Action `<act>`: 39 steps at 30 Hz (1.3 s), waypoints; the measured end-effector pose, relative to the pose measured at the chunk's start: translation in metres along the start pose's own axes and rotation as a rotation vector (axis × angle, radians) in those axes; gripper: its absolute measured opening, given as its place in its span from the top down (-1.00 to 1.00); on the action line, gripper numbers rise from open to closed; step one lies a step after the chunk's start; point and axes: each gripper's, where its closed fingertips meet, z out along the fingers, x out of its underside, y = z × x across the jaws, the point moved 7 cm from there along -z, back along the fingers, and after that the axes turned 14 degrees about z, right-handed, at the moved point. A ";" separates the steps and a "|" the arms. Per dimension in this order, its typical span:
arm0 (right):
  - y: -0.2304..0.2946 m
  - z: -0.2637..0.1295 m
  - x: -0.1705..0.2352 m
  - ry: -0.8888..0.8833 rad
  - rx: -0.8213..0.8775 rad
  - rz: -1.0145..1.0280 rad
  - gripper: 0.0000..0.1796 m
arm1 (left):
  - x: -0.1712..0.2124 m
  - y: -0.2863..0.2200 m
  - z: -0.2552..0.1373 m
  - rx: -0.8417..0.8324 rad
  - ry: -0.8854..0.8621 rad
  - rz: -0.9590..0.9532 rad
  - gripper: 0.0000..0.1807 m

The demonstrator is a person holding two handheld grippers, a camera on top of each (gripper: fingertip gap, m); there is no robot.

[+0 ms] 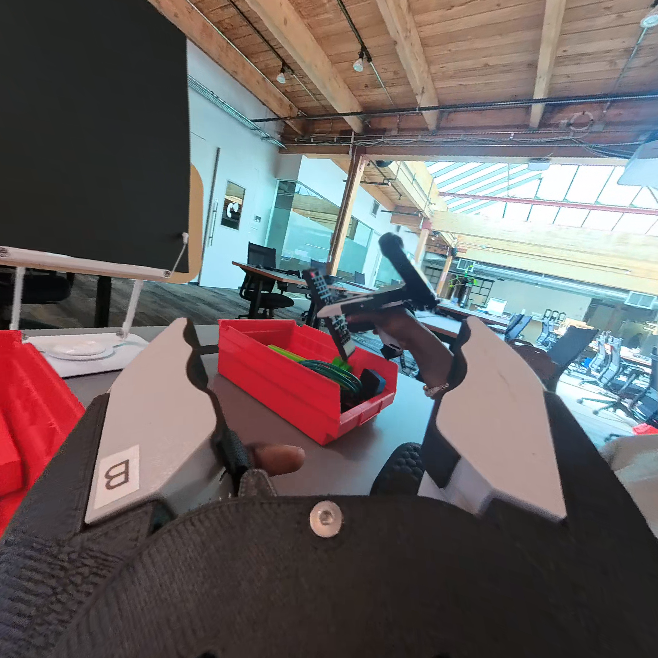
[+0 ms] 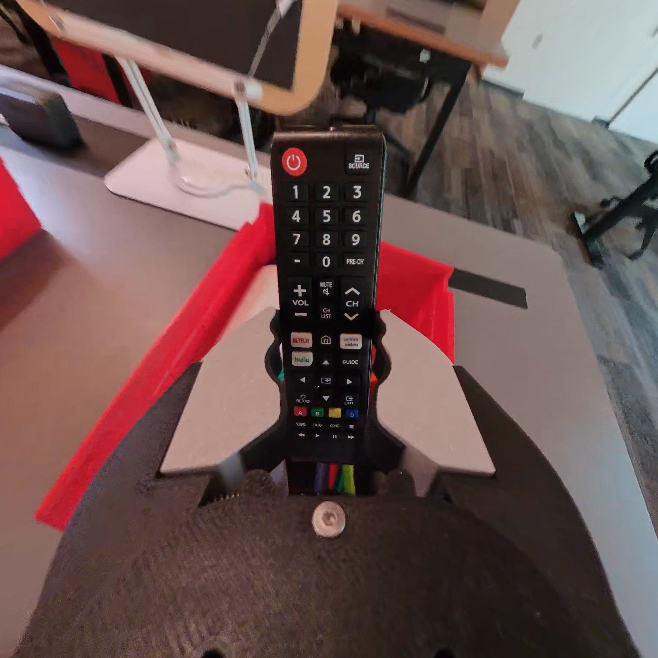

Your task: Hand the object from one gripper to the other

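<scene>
A black TV remote with a red power button stands upright between my right gripper's grey fingers. My right gripper is shut on its lower half, above a red bin. In the left wrist view the remote hangs tilted over the red bin, held by the right gripper in a person's hand. My left gripper is open and empty, its grey fingers spread wide in front of the bin, apart from the remote.
The bin holds a green cable coil, green pieces and a dark object. A white lamp stand and a black panel stand at back left. Another red bin lies at the left. The grey table ends at the right; office chairs lie beyond. Across from one pair of fingers to the other is roughly 35 cm.
</scene>
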 end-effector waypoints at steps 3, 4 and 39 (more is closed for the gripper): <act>-0.008 0.026 0.007 0.137 0.046 -0.004 0.45 | -0.003 0.005 -0.004 -0.045 0.003 0.001 -0.34; -0.010 0.033 0.010 0.181 0.060 -0.005 0.45 | -0.004 0.008 -0.005 -0.065 0.013 0.004 -0.32; -0.027 0.094 0.017 0.609 0.216 -0.193 0.45 | -0.013 0.013 -0.019 -0.042 0.119 0.062 -0.23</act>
